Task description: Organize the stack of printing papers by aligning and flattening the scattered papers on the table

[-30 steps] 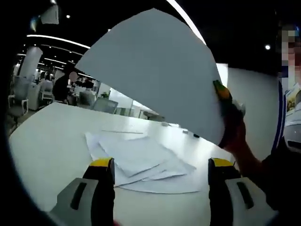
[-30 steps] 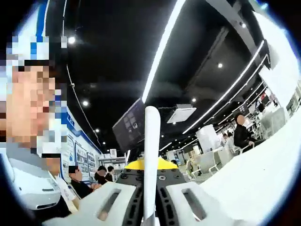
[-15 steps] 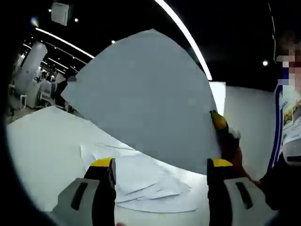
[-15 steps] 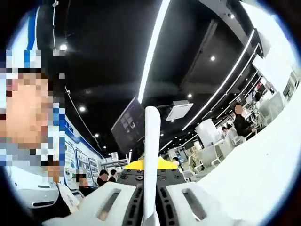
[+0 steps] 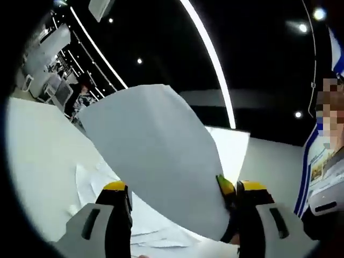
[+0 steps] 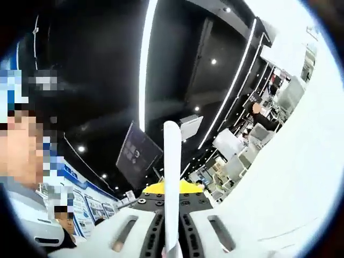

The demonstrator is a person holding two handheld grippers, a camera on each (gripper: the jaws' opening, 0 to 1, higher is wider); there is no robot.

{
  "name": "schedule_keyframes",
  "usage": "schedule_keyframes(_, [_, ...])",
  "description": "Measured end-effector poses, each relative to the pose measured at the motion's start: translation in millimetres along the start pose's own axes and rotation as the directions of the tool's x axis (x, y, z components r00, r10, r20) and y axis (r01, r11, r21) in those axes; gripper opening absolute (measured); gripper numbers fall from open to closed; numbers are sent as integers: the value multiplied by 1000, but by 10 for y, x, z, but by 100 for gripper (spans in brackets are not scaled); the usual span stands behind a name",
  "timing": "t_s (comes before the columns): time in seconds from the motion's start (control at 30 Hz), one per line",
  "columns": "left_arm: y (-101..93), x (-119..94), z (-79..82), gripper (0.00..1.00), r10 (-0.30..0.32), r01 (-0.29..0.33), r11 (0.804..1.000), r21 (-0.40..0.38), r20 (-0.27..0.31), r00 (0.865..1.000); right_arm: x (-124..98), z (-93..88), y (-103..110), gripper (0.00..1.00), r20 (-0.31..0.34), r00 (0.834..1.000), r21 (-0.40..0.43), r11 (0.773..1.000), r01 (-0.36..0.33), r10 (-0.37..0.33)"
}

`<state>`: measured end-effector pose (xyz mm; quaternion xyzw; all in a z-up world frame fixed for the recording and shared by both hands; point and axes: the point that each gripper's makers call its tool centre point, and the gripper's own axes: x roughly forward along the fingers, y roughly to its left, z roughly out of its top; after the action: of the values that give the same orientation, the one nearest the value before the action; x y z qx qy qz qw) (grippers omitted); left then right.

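White sheet (image 5: 156, 161) is pinched edge-on in the right claw (image 6: 171, 250), above scattered papers (image 5: 107, 199); left claw (image 5: 183, 188) gapes.

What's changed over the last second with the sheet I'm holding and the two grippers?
The right gripper has carried the held sheet down and in toward the left gripper, so the sheet now hangs between the left gripper's open jaws, above the scattered papers on the table. Both views have also tilted with the hands. Unchanged: the right gripper stays shut on the sheet, and the left one stays open, holding nothing.
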<state>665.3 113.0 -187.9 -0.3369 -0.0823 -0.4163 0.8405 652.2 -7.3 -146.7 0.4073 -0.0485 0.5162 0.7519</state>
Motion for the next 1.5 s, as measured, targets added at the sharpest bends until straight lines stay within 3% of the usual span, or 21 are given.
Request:
schedule_keyframes(0.13, [-1,-10,45,77,0,0,1000,-3,21,1000,4,8,-102,0,-1,998,-20,998,61,-61])
schedule_keyframes(0.23, [-61,-19,183,73,-34,36,999,-28,90,995,-32,-46,-353,0,-35,982,-61,981,184,-186])
schedule_keyframes(0.3, [-72,-29,260,71,-41,46,998,-34,119,992,-35,-124,-408,0,-55,980,-12,982,191,-191])
schedule_keyframes(0.53, [35,-50,373,62,17,-21,1000,22,150,989,-52,-289,-364,0,-72,984,31,985,167,-165])
schedule_keyframes(0.6, [152,-50,375,67,71,-70,997,-13,161,984,-47,-330,-341,0,-72,985,62,985,159,-154])
schedule_keyframes(0.7, [290,-45,334,65,120,-112,992,-60,155,981,-29,-478,-313,0,-104,985,108,983,146,-135])
schedule_keyframes(0.83, [347,-51,303,61,133,-109,982,-153,160,978,-38,-600,-325,0,-132,982,121,981,154,-138])
schedule_keyframes(1.17, [427,-116,364,44,177,-127,965,-230,209,962,-19,-719,-309,0,-147,981,136,979,149,-129])
schedule_keyframes(1.33, [446,-115,379,44,180,-118,956,-267,219,959,15,-754,-288,0,-146,981,146,979,145,-124])
schedule_keyframes(1.5, [423,-61,282,51,164,-104,951,-290,190,968,58,-812,-244,0,-155,982,156,979,132,-108])
